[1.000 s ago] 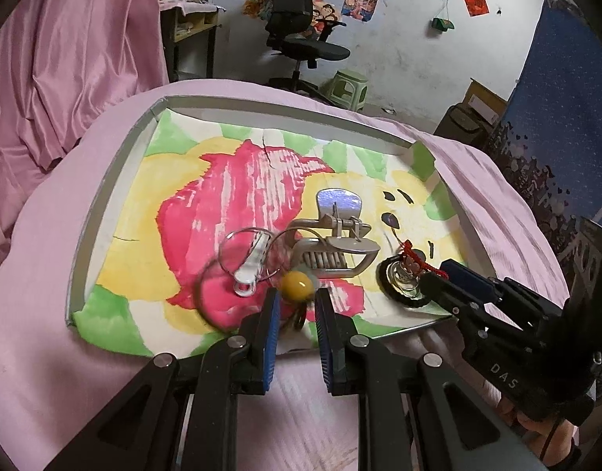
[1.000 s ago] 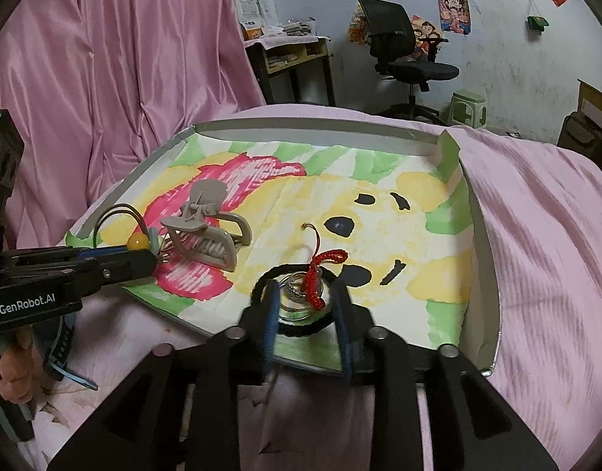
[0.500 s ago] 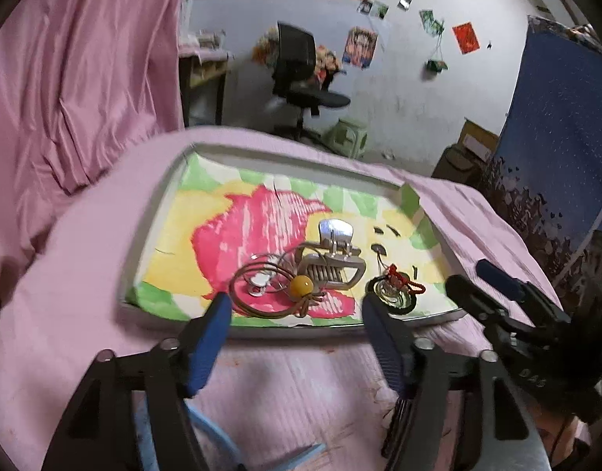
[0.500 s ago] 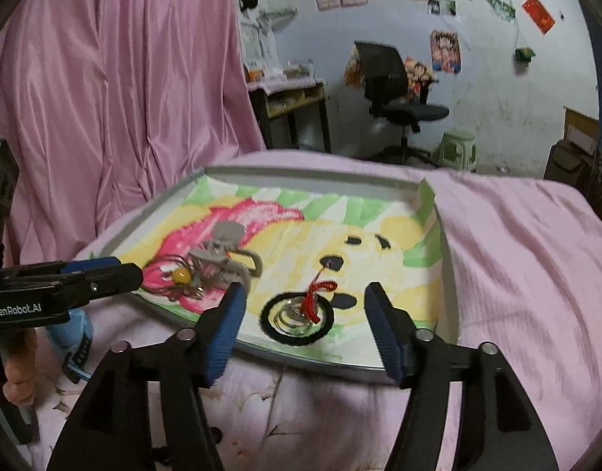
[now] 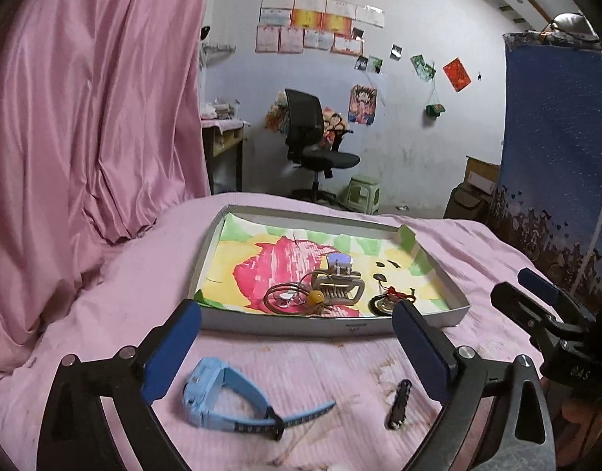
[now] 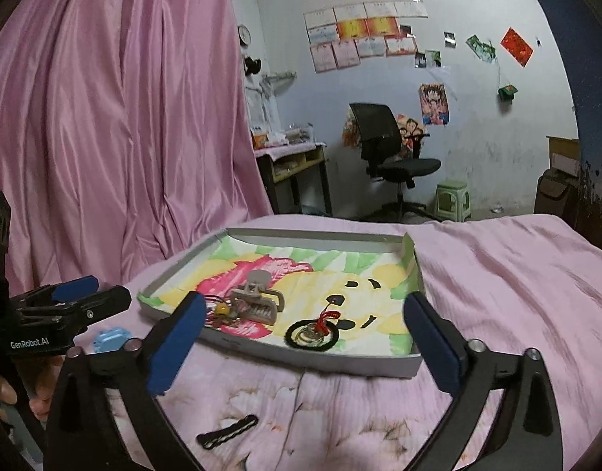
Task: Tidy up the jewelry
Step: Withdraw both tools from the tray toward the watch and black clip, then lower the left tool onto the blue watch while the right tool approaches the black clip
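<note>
A shallow white tray (image 5: 332, 324) with a painted lining sits on the pink bedspread; it also shows in the right wrist view (image 6: 320, 361). In it lie a wire necklace with a yellow bead (image 5: 315, 297) (image 6: 221, 309), a grey claw hair clip (image 5: 340, 280) (image 6: 257, 302) and a black ring with a red cord (image 5: 389, 300) (image 6: 311, 333). A blue watch (image 5: 226, 402) (image 6: 110, 337) and a black hair clip (image 5: 398, 404) (image 6: 227, 431) lie on the bed in front of the tray. My left gripper (image 5: 297, 353) and right gripper (image 6: 304, 347) are wide open, empty, and held back from the tray.
Pink curtains (image 5: 85, 117) hang on the left. An office chair (image 5: 312, 145), a green stool (image 5: 361, 194) and a desk (image 6: 293, 165) stand beyond the bed. A blue panel (image 5: 556, 165) stands at the right.
Both grippers opened, letting go of the bead necklace and the black ring, which stay in the tray. Both pulled back and up from the tray.
</note>
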Demonstrator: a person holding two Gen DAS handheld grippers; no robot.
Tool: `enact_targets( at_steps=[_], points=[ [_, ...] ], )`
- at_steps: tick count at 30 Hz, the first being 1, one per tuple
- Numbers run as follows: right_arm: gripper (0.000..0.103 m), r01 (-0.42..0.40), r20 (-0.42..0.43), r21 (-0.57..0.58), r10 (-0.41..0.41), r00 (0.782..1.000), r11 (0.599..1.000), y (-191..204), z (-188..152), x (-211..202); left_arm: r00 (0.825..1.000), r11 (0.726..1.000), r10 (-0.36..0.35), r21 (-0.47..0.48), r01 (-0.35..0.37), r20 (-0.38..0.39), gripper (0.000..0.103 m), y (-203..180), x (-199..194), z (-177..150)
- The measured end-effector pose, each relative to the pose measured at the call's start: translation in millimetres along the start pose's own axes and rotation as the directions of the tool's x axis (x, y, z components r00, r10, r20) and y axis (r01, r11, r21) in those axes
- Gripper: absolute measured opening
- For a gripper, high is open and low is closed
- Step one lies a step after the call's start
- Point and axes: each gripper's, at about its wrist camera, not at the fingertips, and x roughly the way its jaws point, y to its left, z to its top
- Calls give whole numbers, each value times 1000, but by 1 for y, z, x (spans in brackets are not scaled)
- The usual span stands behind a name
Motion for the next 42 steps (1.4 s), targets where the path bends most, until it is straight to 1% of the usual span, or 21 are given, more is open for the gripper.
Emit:
enact_targets(
  at_steps=[5,10,18,23,29,36,42],
  points=[
    [102,-7,20,-22,8,1000,1000,6,-9,-22,999,1000,3,3,-3,43,101,0,-24,-8],
    [102,-13,16,-40,14,1000,999,9,-19,-37,999,999,18,49,-20,46,102,-2,-41,-17],
    [102,-20,5,-54,20,1000,998,12,-29,-53,999,996,28,91,-24,-43,102,8,-47,-36],
    [102,-31,-19,-64,30,999,997,16,-35,-55,994,997,36,68,-29,-103,102,19,-40,-46],
    [102,-43,-58,-86,38,998,995,20,-41,-50,983,998,57,47,-49,-175,102,29,-29,-54],
    [102,-61,-117,-111,48,992,992,28,-48,-42,973,998,62,16,-60,-220,102,37,-19,-59],
    [102,-68,-184,-127,44,982,990,31,-55,-30,966,997,71,2,-73,-247,102,41,-12,-59]
  ],
)
